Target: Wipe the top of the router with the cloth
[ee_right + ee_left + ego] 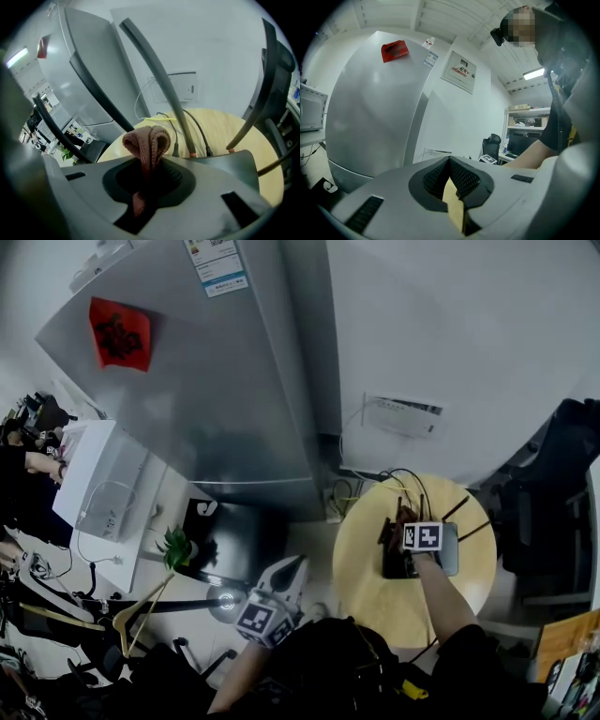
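- The right gripper (149,164) pinched a folded, ribbed brown cloth (147,139) just above the dark grey router with upright antennas (448,554), which sat on the round, pale wooden table (366,587).
- The left gripper (451,161) was pressed together and empty, well away from the table.
- The cloth looked soft and limp, so a mid-fold grip suited it; the light router might slide.

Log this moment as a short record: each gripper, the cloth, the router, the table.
left gripper: jaws together, nothing gripped, held clear of the table on its left
right gripper: shut on the cloth, over the router
cloth: brown, folded, sticking up between the jaws
router: on the table, antennas raised, cables attached
table: round, light wood
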